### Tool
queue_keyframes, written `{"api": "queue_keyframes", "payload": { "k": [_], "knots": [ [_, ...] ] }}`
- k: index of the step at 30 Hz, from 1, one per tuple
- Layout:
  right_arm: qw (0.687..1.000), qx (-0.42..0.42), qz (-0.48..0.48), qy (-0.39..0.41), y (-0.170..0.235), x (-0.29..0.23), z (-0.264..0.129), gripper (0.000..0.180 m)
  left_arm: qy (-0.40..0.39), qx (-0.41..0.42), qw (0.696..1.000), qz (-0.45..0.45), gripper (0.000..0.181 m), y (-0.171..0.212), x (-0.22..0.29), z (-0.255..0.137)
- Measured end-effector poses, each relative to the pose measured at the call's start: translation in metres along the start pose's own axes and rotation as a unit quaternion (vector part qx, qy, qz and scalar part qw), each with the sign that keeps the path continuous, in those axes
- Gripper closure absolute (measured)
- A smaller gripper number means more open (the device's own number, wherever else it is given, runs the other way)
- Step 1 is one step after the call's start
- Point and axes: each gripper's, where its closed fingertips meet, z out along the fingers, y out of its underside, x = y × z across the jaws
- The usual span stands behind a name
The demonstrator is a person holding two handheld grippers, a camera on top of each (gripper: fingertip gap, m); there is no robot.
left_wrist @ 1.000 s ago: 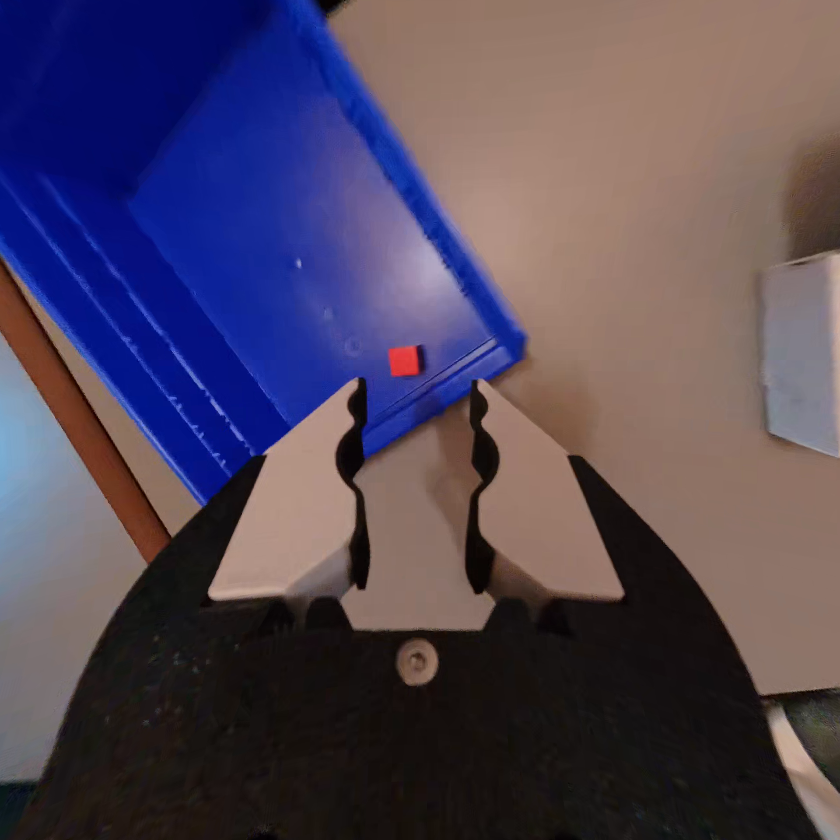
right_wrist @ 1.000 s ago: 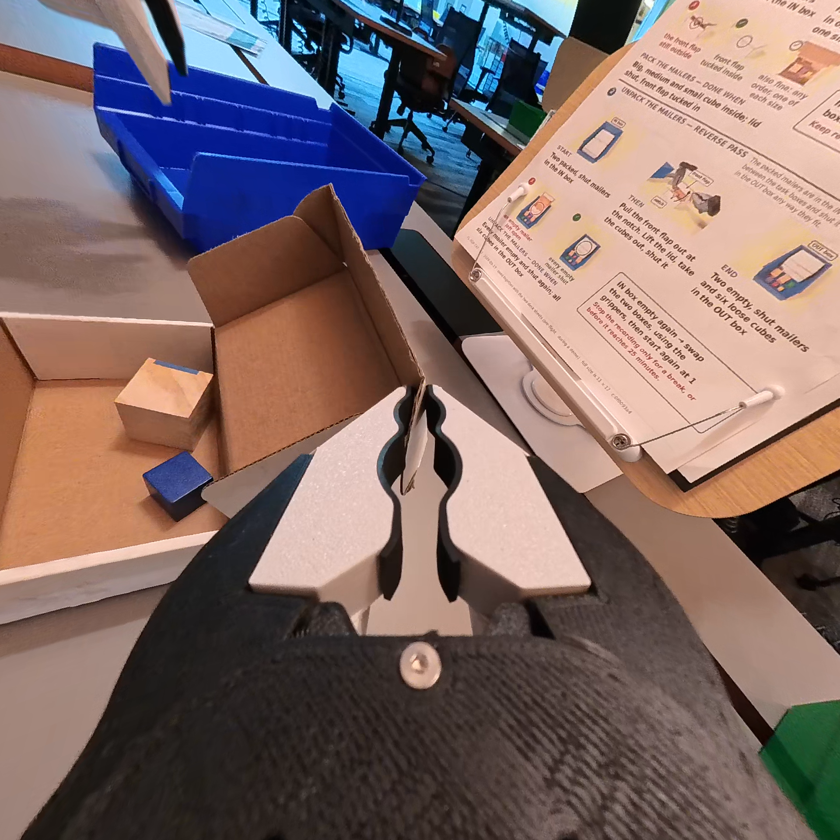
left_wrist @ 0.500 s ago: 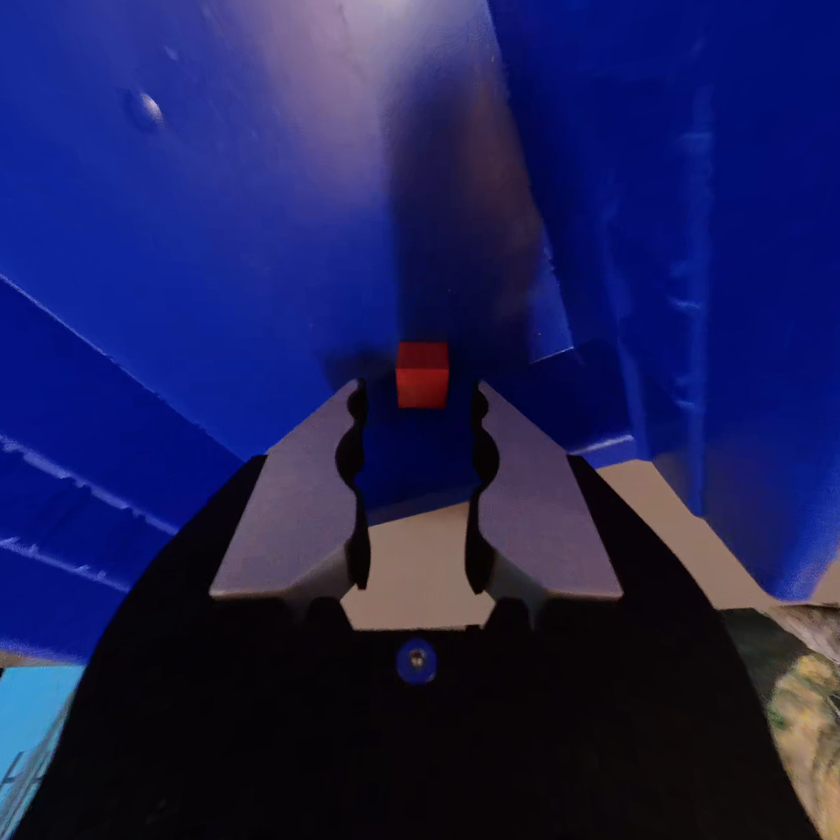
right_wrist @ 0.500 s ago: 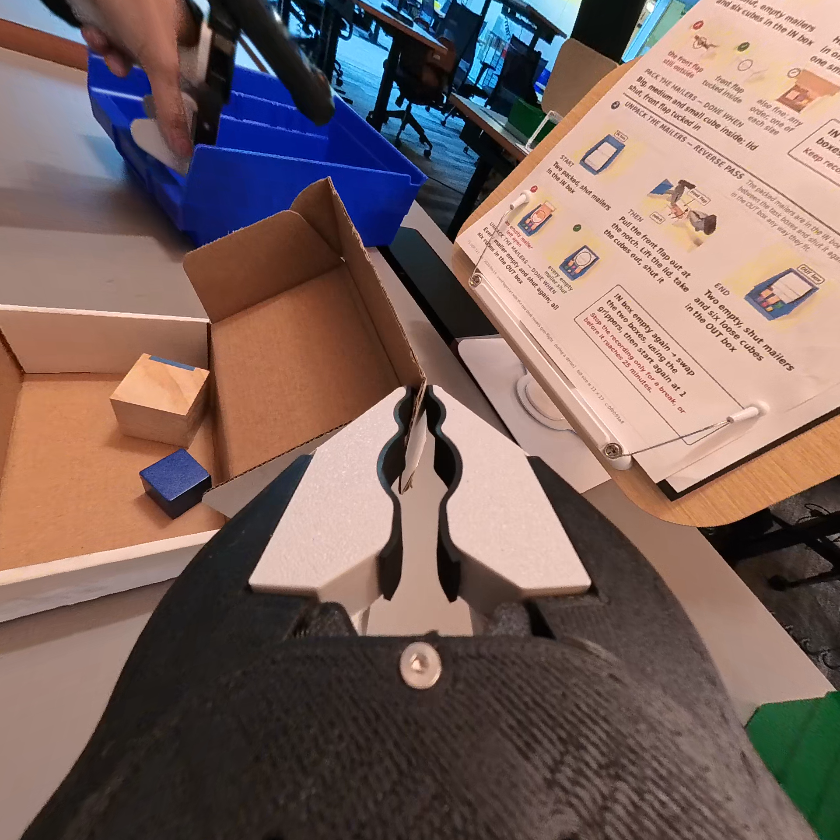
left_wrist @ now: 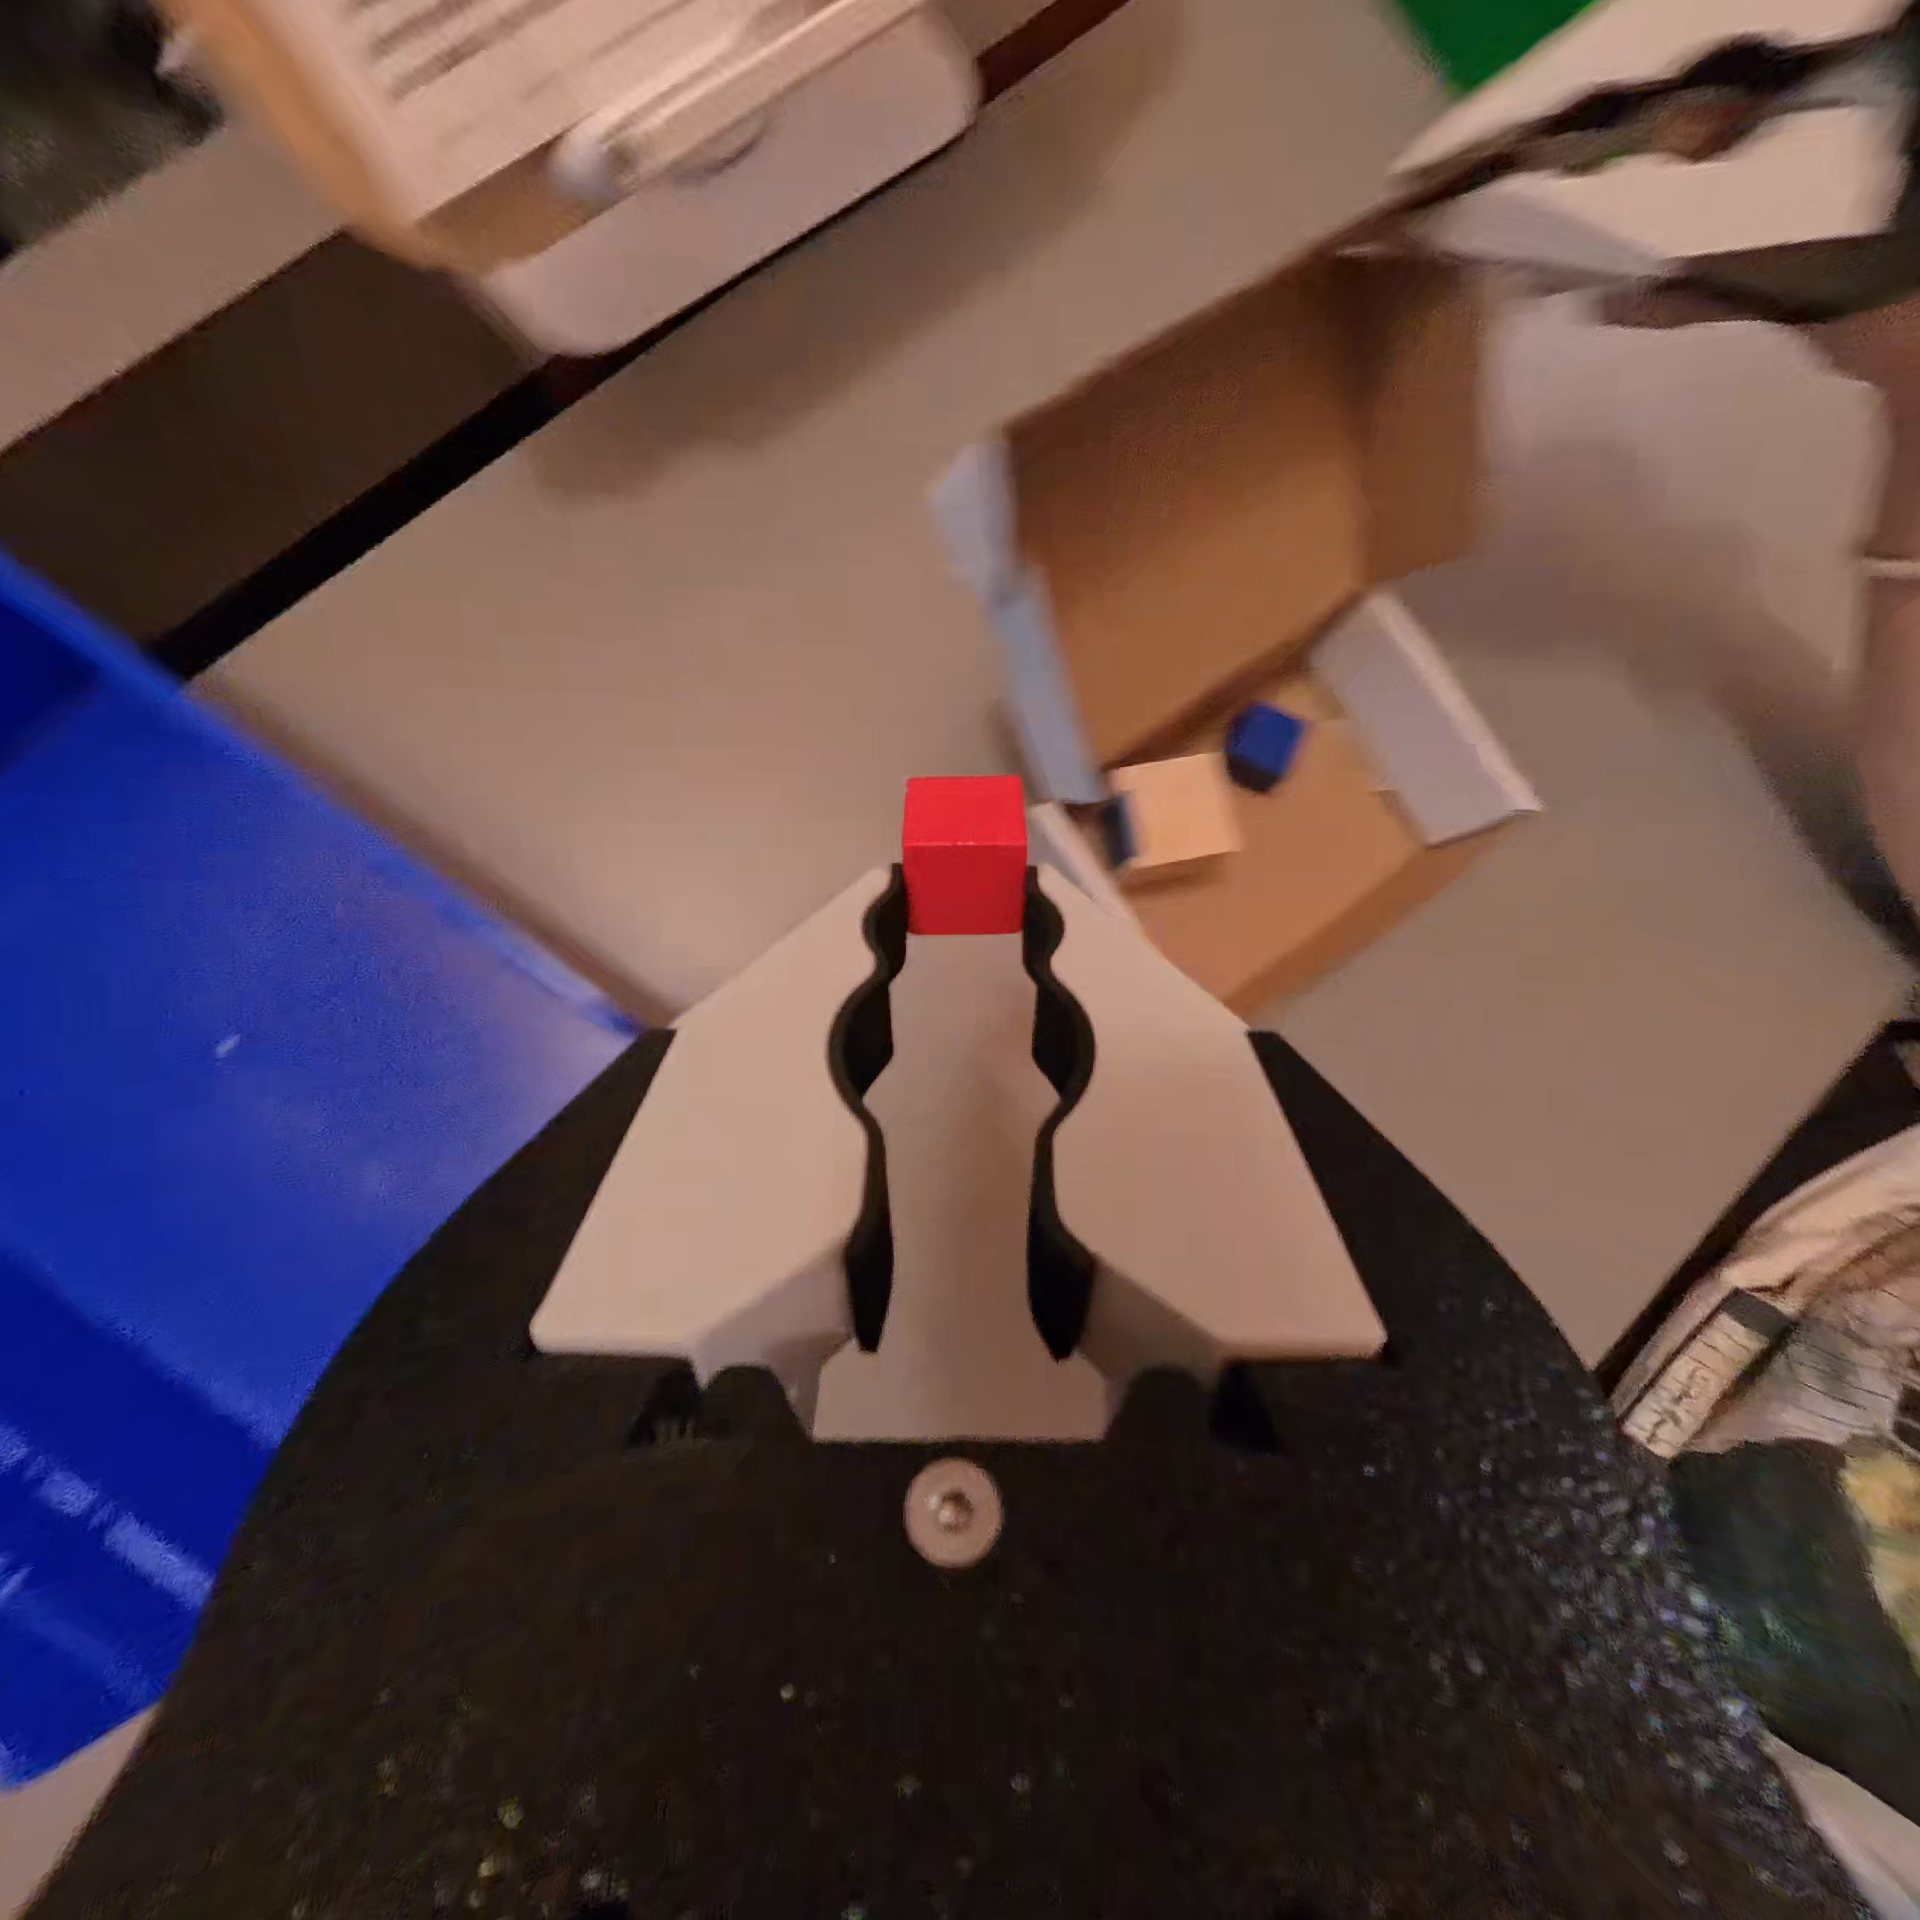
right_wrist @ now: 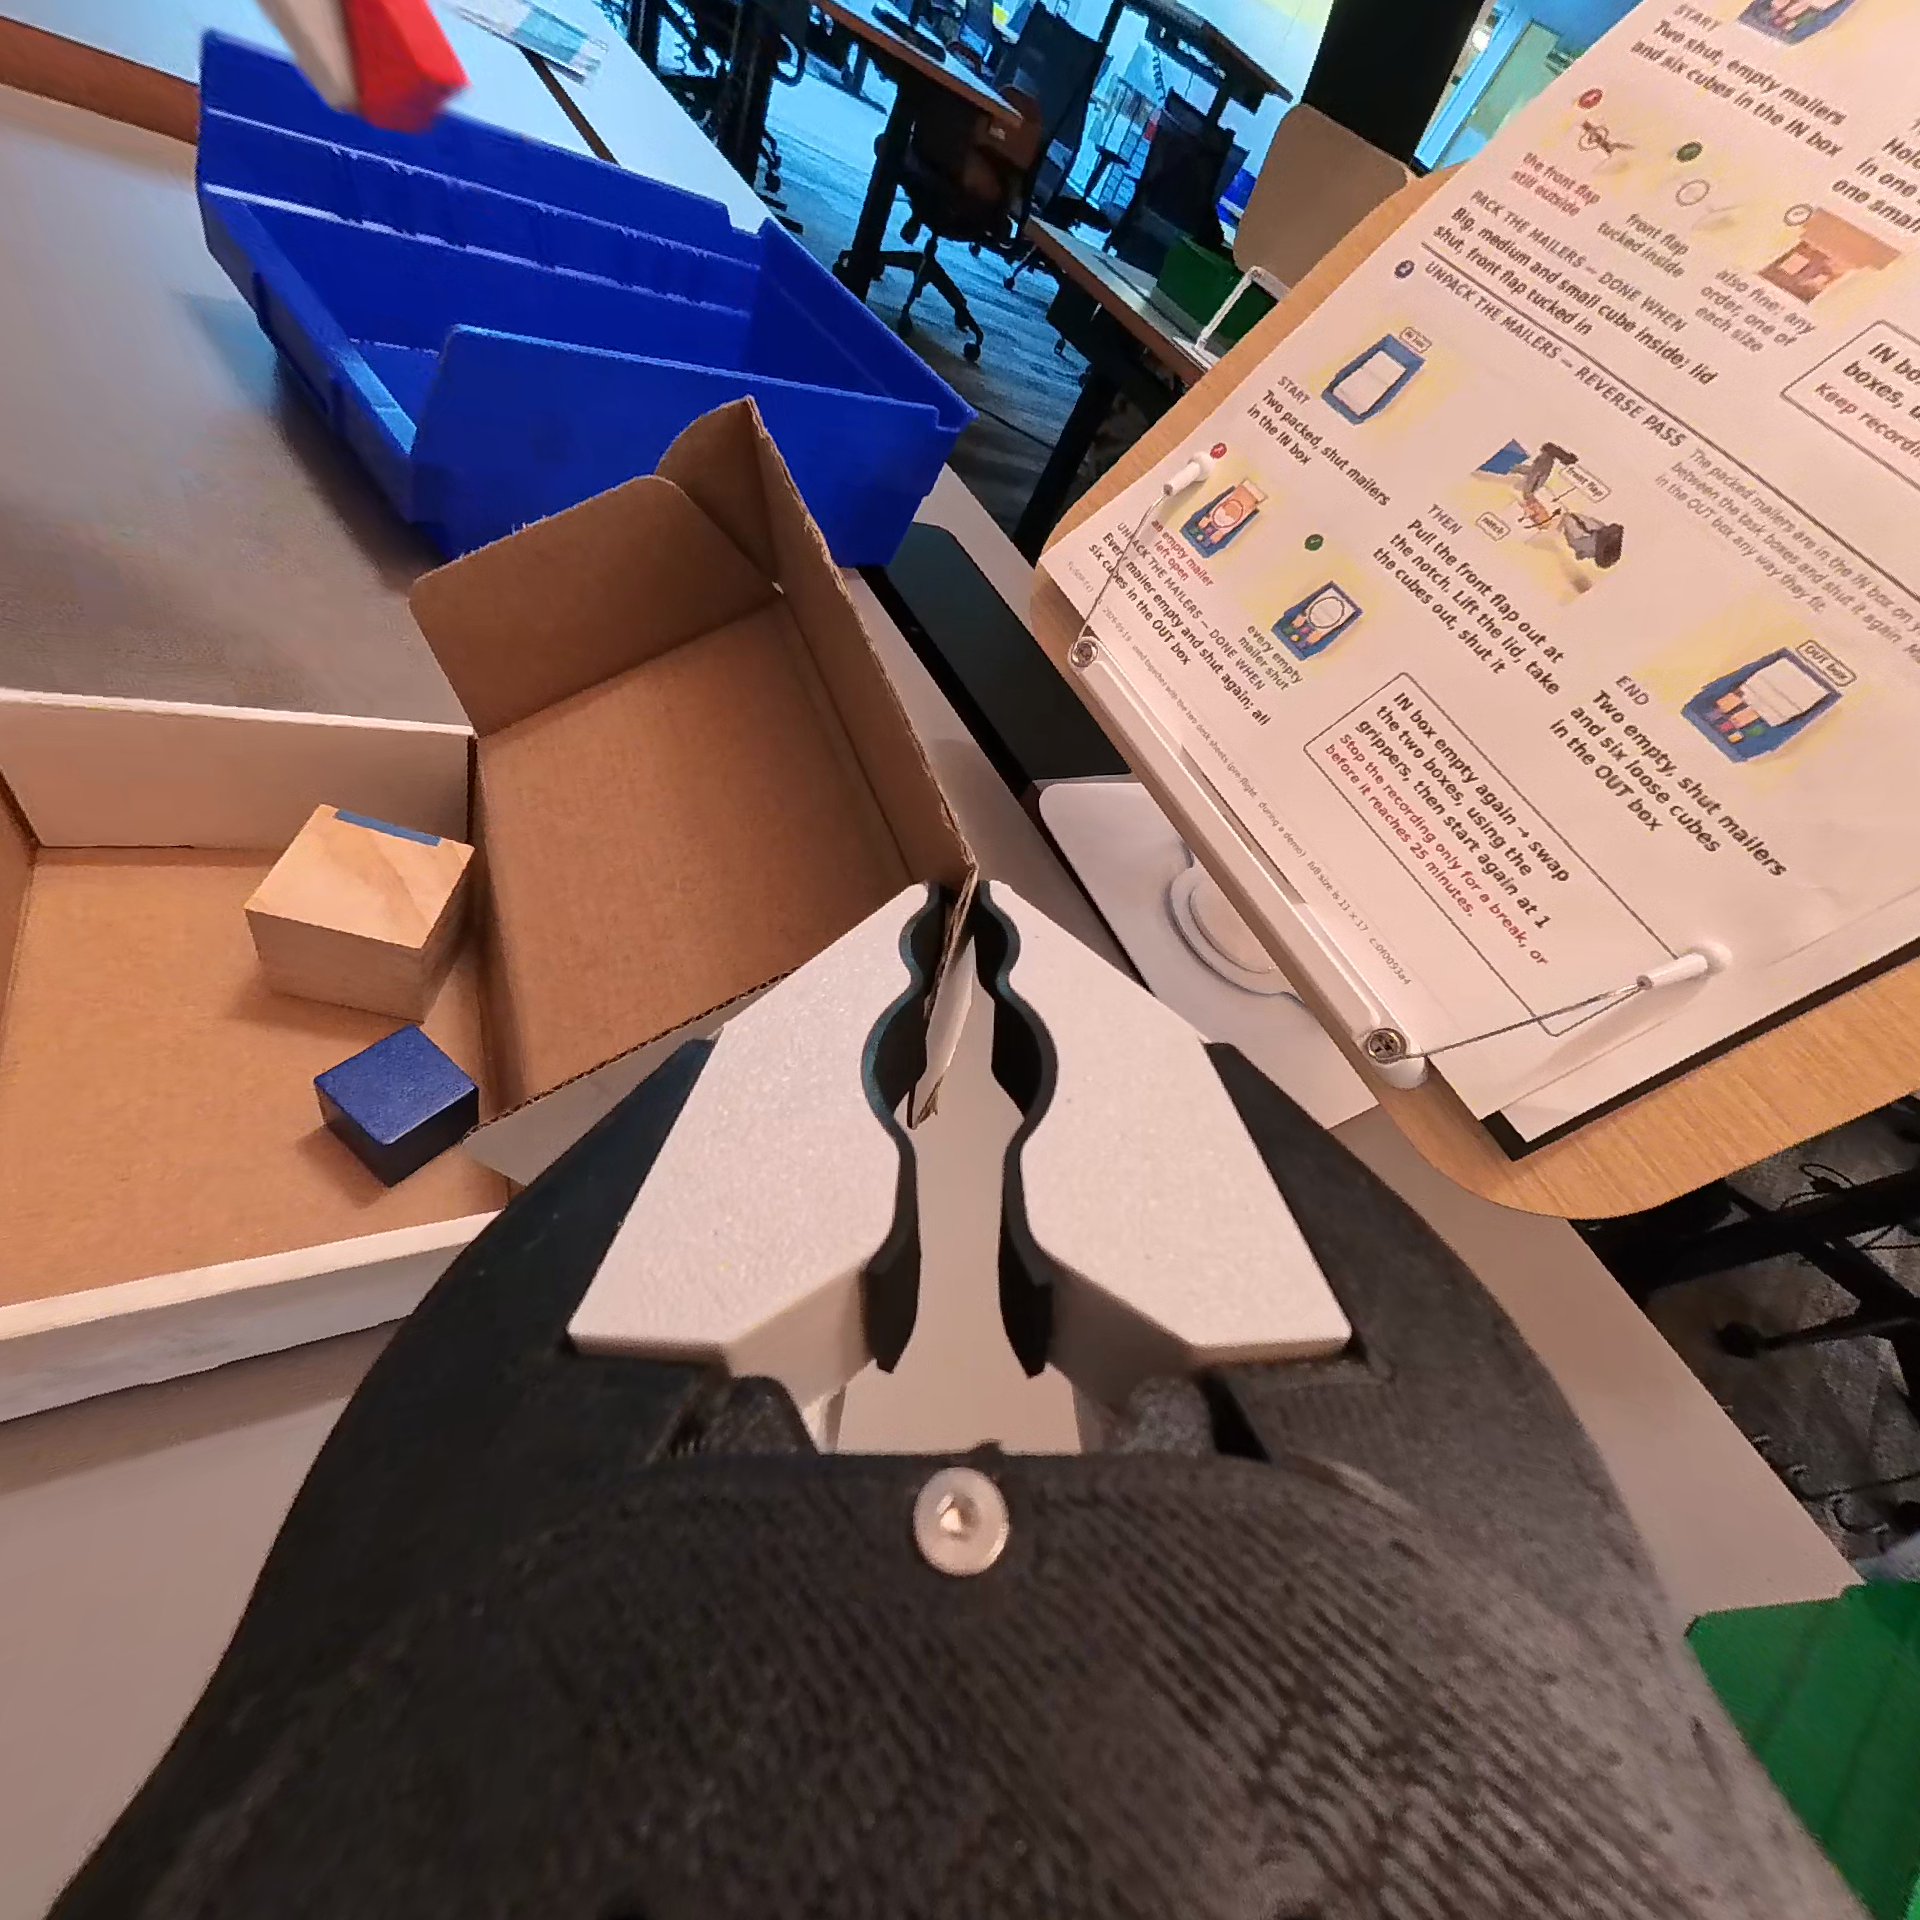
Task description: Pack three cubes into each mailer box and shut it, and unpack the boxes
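Lifted clear of the blue plastic bin (left_wrist: 187, 1039) since a moment ago, the small red cube (left_wrist: 962, 869) now sits pinched at the tips of the left hand-held gripper (left_wrist: 964, 894), above the grey tabletop (left_wrist: 665, 665). Beyond, the open cardboard mailer box (right_wrist: 665, 790) holds a pale wooden cube (right_wrist: 358, 909) and a dark blue cube (right_wrist: 397, 1099). Right hand-held gripper (right_wrist: 951, 940) is pressed together on the box's lid flap (right_wrist: 831, 623).
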Motion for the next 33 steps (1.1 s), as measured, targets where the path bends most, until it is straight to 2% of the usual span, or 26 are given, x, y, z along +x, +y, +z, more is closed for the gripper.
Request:
{"api": "queue_keyframes", "payload": {
  "k": [3,6,11,16,18,19,24,29,33],
  "knots": [
    [1.000,-0.001,-0.003,0.001,-0.001,0.000,0.000,0.177,0.045,0.034,0.997,0.057,0.162,0.003,0.076,0.013],
    [1.000,0.000,-0.005,0.001,-0.002,-0.001,0.000,0.177,0.049,0.014,0.995,0.091,0.162,0.024,0.124,0.053],
    [1.000,0.001,-0.010,0.001,-0.005,-0.002,-0.001,0.177,0.039,-0.030,0.995,0.085,0.162,0.044,0.148,0.116],
    [1.000,0.006,-0.015,0.001,-0.011,-0.003,-0.002,0.177,0.030,-0.034,0.997,0.066,0.160,0.047,0.148,0.142],
    [1.000,0.008,-0.017,0.000,-0.013,-0.004,-0.002,0.177,0.017,-0.027,0.997,0.065,0.145,0.046,0.145,0.143],
    [1.000,0.009,-0.018,-0.001,-0.014,-0.004,-0.003,0.177,0.009,-0.021,0.998,0.065,0.144,0.046,0.142,0.141],
    [1.000,0.014,-0.024,-0.001,-0.019,-0.006,-0.004,0.176,0.002,0.029,0.998,0.048,0.148,0.033,0.134,0.124],
    [0.999,0.022,-0.036,0.001,-0.027,-0.008,-0.005,0.176,-0.073,0.107,0.991,0.044,0.154,0.012,0.102,0.089],
    [0.998,0.022,-0.054,0.005,-0.032,-0.010,-0.005,0.176,-0.153,0.188,0.970,0.022,0.154,-0.007,0.067,0.052]
  ]
}}
